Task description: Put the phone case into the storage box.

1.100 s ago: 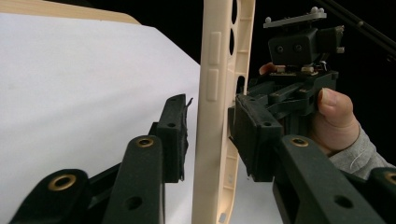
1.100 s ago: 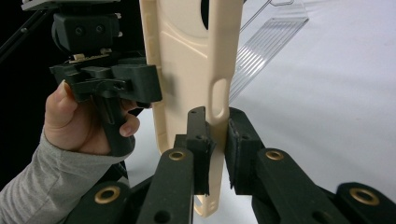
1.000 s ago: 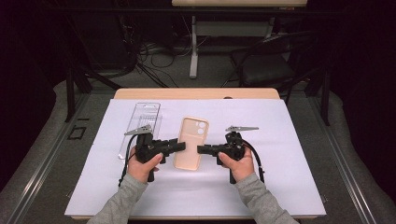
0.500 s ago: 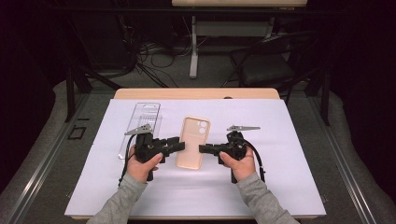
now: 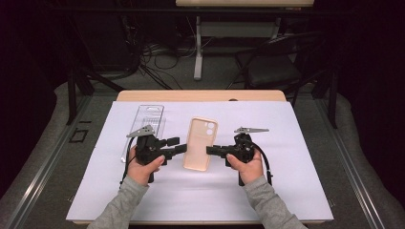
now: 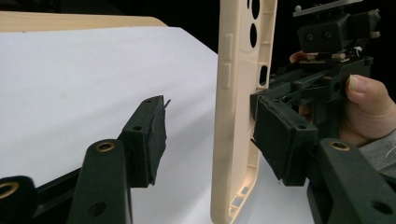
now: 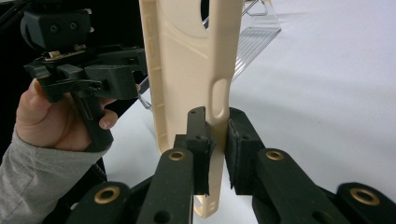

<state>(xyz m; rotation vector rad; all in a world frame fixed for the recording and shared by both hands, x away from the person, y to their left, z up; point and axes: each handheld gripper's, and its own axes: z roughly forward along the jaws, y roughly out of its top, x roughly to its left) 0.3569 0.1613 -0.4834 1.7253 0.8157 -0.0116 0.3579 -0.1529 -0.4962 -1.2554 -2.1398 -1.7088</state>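
Both tools flank the phone case (image 5: 200,144); the right tool (image 5: 213,150) clamps its edge.

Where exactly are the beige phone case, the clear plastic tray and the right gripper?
phone case (image 5: 199,145): high view, middle of its back.
clear plastic tray (image 5: 149,116): high view, its upper half.
right gripper (image 7: 217,154): right gripper view, between its fingertips, on the case edge it clamps.

A cream-beige phone case (image 5: 199,144) sits between the black right gripper (image 5: 212,150) and black left gripper (image 5: 177,145). Beyond the left gripper lies a clear, ribbed plastic package (image 5: 148,117). Both rest on a white sheet (image 5: 296,157) over a light wood table (image 5: 200,95). The sleeves (image 5: 119,207) are grey.
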